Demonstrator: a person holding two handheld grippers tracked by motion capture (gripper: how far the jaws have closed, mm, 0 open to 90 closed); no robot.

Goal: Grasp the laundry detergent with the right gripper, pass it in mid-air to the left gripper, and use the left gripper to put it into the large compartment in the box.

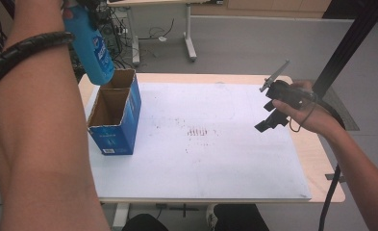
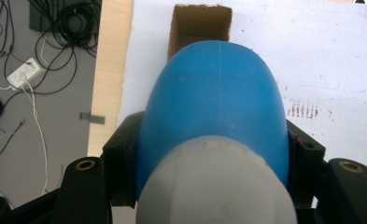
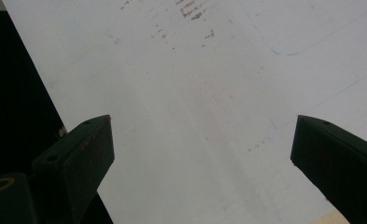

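A blue bottle with a pale grey cap hangs base-down just over the back end of an open blue cardboard box. My left gripper is shut on the bottle, one black jaw pressed on each side of it. Past the bottle's rounded base I see the box's brown opening. My right gripper is held above the right part of the table. It is open, and between its jaws there is just the white mat.
A white mat with faint reddish marks covers most of the wooden table. A black post rises at the back right. Cables and a power strip lie on the floor to the left.
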